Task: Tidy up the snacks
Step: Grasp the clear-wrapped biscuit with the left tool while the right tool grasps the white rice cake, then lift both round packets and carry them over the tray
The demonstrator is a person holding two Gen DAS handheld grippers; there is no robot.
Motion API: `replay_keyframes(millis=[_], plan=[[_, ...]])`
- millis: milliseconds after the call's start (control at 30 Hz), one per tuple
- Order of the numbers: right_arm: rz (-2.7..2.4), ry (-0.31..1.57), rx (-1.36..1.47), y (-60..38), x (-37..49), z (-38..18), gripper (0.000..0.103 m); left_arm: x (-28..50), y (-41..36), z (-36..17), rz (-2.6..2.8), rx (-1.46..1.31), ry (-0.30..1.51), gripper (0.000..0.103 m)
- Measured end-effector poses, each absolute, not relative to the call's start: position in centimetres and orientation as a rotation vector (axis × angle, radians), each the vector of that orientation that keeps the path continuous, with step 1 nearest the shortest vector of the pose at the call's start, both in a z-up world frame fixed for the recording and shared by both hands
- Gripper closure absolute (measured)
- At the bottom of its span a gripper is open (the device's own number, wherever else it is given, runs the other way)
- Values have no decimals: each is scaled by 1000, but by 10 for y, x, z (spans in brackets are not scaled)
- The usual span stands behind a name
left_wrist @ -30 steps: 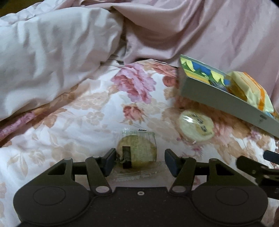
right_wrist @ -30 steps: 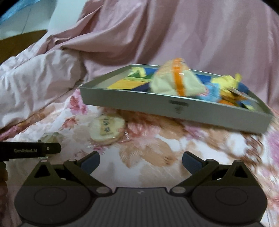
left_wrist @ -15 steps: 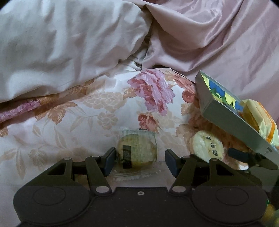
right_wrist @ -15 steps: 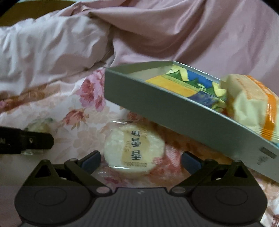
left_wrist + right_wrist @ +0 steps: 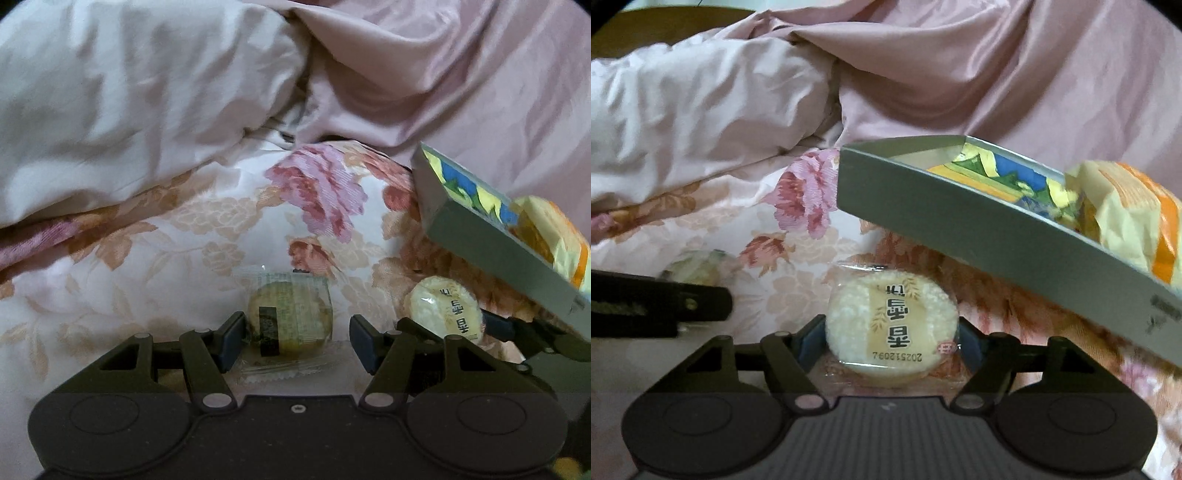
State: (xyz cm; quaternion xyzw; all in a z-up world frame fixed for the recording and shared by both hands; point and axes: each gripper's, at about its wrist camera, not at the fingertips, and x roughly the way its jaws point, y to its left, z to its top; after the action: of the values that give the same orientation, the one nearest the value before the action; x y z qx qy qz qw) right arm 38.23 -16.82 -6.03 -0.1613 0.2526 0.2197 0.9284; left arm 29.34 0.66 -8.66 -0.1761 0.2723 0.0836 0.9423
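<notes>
A round greenish cake in a clear wrapper (image 5: 291,317) lies on the floral bedsheet between the fingers of my left gripper (image 5: 297,341), which is open, with a gap on the right side. A round white rice cracker in a clear wrapper (image 5: 892,328) sits between the fingers of my right gripper (image 5: 892,345), whose pads press against its two sides. The same cracker (image 5: 443,314) shows in the left wrist view, at the right. Just behind it a grey tray (image 5: 960,221) holds a yellow and orange packet (image 5: 1126,214).
The floral bedsheet (image 5: 147,277) is soft and uneven. A bunched pink and white duvet (image 5: 720,110) rises behind and to the left. The tray's near wall (image 5: 498,251) overhangs the space just behind the cracker. One finger of the left gripper (image 5: 701,304) lies at the left.
My right gripper moved forward to the rice cracker and its fingers narrowed onto it. The left gripper stayed open around the greenish cake, and its view turned slightly.
</notes>
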Motion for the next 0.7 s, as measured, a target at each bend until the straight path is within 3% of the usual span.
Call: replay_keyframes(millis=[567,700], plan=[[450,738,-413,-244,302,-40,27,262,-64,-89,-66,-141,607,41],[420,800,-312,-263,290,-37,27,244,-82,-93,-109,-116,636,41]])
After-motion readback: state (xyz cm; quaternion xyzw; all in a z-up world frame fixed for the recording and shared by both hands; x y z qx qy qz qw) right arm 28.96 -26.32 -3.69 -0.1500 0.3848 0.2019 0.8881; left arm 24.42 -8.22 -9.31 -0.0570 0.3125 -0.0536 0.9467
